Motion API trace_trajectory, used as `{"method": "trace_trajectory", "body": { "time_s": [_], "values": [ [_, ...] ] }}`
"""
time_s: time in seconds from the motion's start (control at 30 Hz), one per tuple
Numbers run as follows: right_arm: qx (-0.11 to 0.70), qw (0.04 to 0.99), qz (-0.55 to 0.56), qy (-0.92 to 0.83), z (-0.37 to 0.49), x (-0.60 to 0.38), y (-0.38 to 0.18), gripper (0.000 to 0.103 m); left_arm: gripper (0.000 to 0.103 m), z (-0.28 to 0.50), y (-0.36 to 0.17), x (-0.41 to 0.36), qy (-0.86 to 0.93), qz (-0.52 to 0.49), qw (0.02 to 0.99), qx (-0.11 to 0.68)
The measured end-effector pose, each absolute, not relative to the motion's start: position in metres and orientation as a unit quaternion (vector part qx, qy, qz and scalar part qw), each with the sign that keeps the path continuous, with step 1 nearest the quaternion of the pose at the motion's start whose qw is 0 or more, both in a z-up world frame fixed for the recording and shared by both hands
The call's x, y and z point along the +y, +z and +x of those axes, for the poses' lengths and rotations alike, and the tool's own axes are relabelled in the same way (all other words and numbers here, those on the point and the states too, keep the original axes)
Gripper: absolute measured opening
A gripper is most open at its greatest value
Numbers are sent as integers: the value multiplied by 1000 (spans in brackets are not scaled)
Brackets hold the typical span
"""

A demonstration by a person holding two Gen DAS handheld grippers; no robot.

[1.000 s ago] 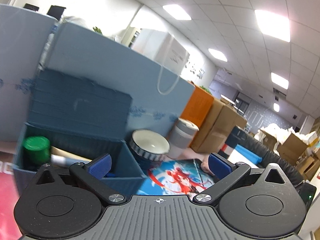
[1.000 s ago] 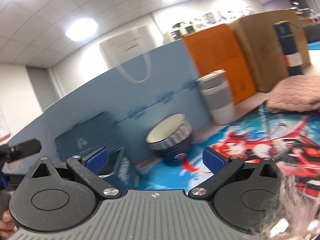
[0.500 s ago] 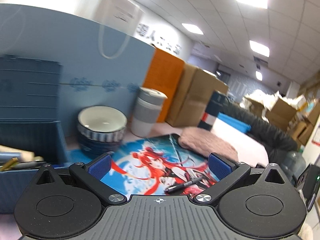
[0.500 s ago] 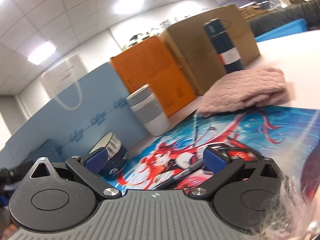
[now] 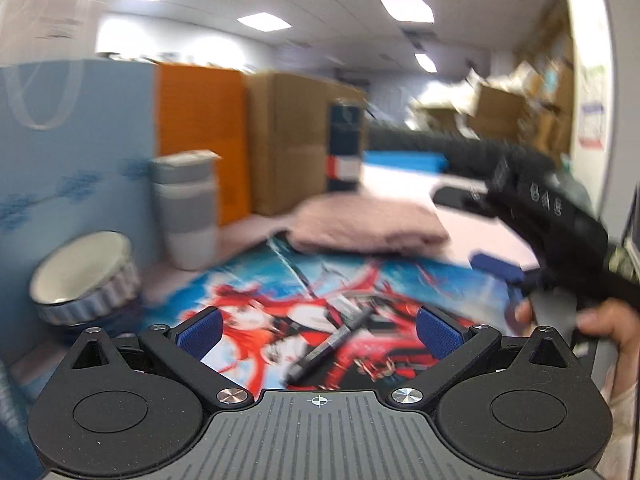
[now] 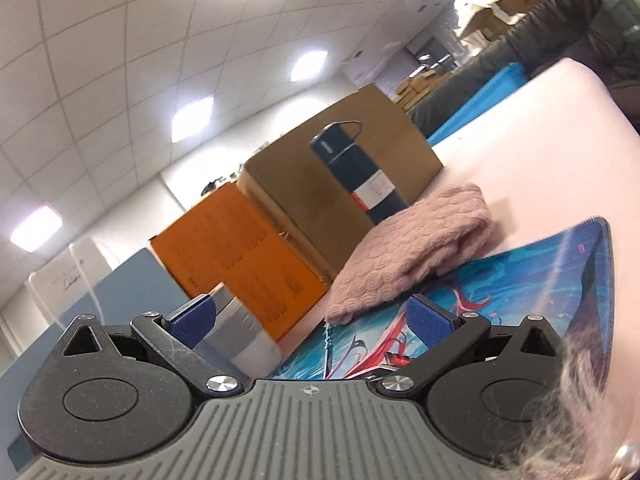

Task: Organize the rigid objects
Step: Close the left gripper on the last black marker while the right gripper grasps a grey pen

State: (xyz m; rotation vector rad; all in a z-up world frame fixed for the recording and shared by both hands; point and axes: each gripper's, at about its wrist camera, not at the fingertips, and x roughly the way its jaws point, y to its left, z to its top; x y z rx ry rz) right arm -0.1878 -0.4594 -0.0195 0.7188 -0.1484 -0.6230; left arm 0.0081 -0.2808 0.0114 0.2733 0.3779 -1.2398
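A black marker pen [image 5: 329, 345] lies on the colourful printed desk mat [image 5: 420, 280], just ahead of my open left gripper [image 5: 319, 330], between its fingers' line of sight. A striped white bowl [image 5: 82, 276] sits at the left, and a grey and white tumbler [image 5: 188, 208] stands behind it. A dark blue flask [image 5: 345, 148] stands near the boxes. In the right wrist view my right gripper [image 6: 310, 320] is open and empty, tilted, facing the tumbler [image 6: 244, 336], the flask [image 6: 356, 176] and the mat [image 6: 532, 280]. The right gripper also shows at the right of the left wrist view.
A folded pink cloth [image 5: 368, 224] lies at the mat's far edge, seen too as the pink cloth [image 6: 412, 252]. Orange box [image 5: 200, 136] and brown cardboard box [image 5: 292, 136] stand behind. A light blue paper bag [image 5: 60, 168] stands at the left. A hand [image 5: 600, 328] holds the right gripper.
Both views have swung to the right, away from the blue storage box. The pen now lies closer before my left gripper, and the right gripper has come into the left wrist view.
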Motion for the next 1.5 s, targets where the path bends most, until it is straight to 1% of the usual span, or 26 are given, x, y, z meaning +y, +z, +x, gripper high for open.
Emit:
{"method": "trace_trajectory", "body": {
  "time_s": [0.1, 0.17, 0.4, 0.47, 0.57, 0.63, 0.67, 0.77, 0.9, 0.97, 1.03, 1.07, 1.1, 1.2, 1.27, 1.3, 1.5],
  "values": [
    [-59, 885, 353, -298, -184, -464, -23, 102, 103, 6, 0, -304, -584, 187, 772, 169],
    [-52, 885, 358, -294, -183, -465, -25, 102, 103, 8, -7, -318, -592, 205, 759, 177],
    [-37, 884, 371, -282, -178, -466, -30, 102, 102, 23, -20, -351, -599, 187, 746, 225],
    [-36, 884, 373, -278, -178, -467, -31, 102, 99, 25, -21, -357, -596, 183, 746, 234],
    [-35, 884, 376, -276, -178, -467, -32, 102, 90, 29, -25, -364, -592, 183, 743, 254],
    [-37, 884, 379, -273, -179, -467, -32, 102, 77, 31, -29, -368, -587, 189, 740, 269],
    [-37, 883, 380, -272, -179, -467, -32, 102, 74, 32, -32, -369, -586, 192, 738, 274],
    [-36, 883, 381, -270, -179, -468, -32, 102, 72, 30, -35, -368, -583, 194, 744, 264],
    [-32, 883, 383, -269, -178, -468, -33, 102, 59, 32, -34, -367, -574, 189, 752, 265],
    [-29, 883, 383, -270, -177, -468, -33, 102, 50, 33, -34, -365, -571, 187, 754, 265],
    [-25, 883, 382, -272, -175, -468, -33, 102, 34, 32, -33, -362, -570, 185, 755, 265],
    [-23, 883, 381, -273, -175, -468, -33, 102, 30, 31, -32, -361, -570, 185, 755, 266],
    [-21, 883, 380, -274, -174, -467, -33, 102, 22, 31, -31, -359, -571, 186, 754, 267],
    [-13, 884, 376, -278, -172, -467, -33, 102, 17, 31, -30, -355, -572, 185, 753, 269],
    [-4, 885, 372, -279, -170, -466, -33, 102, 10, 33, -29, -350, -566, 175, 759, 271],
    [1, 886, 370, -279, -168, -466, -33, 102, 8, 34, -27, -347, -563, 170, 762, 270],
    [27, 895, 349, -277, -158, -461, -31, 102, 8, 35, -13, -320, -567, 146, 770, 254]
  ]
}}
